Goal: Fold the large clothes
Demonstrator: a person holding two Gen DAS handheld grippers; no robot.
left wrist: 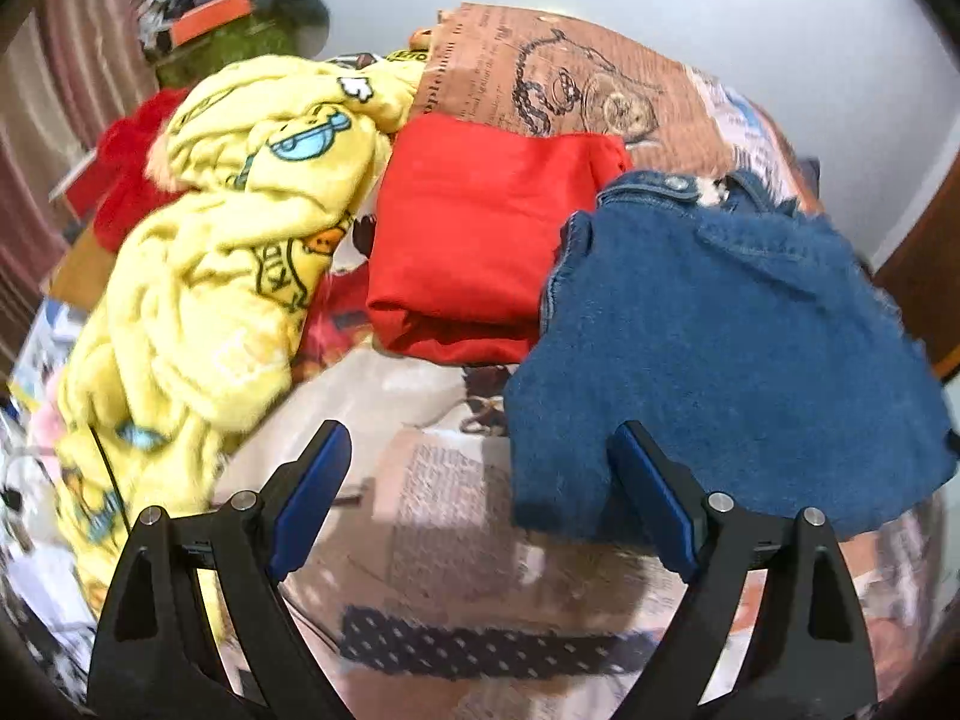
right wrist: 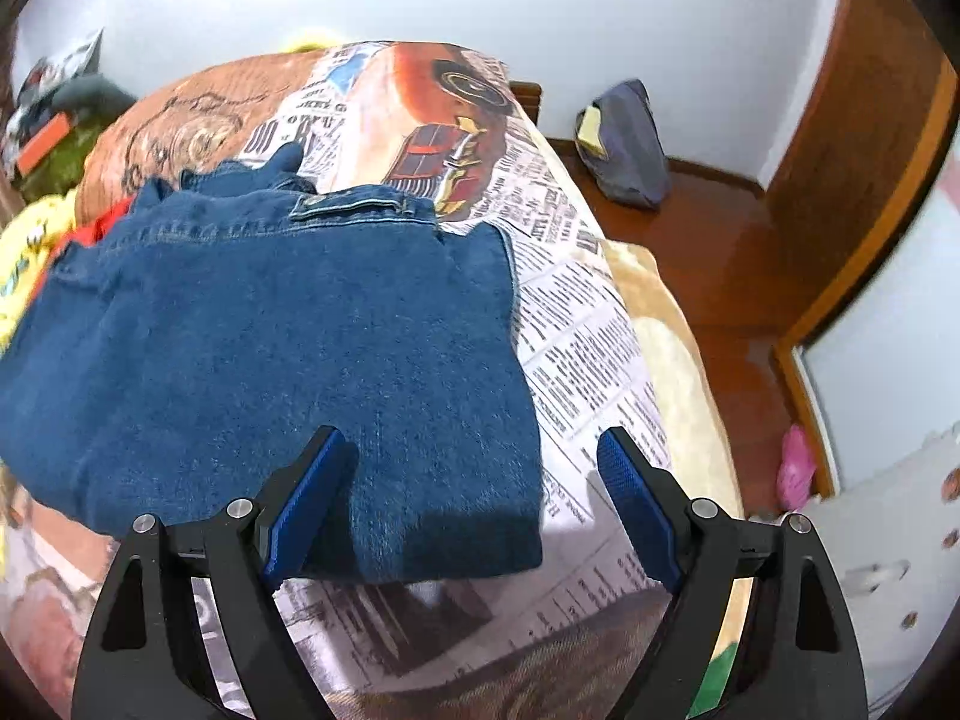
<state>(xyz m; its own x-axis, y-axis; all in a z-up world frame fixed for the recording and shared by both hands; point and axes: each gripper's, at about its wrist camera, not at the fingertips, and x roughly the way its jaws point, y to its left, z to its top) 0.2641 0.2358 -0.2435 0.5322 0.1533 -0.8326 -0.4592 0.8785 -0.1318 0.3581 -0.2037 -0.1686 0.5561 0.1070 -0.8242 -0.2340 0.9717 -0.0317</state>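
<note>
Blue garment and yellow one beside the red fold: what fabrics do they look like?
Blue garment: likely denim, matte, with a speckled weave, tan topstitching and a metal button. Yellow garment: probably fleece or plush, with a fuzzy nap, soft rounded folds and printed cartoons.

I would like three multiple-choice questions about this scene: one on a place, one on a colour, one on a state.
1. What lies directly left of the denim garment in the left wrist view?
A. a red folded garment
B. a green towel
C. a white pillow

2. What colour is the fleece blanket with cartoon prints?
A. purple
B. yellow
C. black

3. How does the right gripper stand?
A. shut on the denim
B. shut on nothing
C. open, holding nothing

Answers: 1 A, the red piece borders the denim's left edge. 2 B, its pile is plainly yellow. 3 C, the fingers stand wide apart.
</note>
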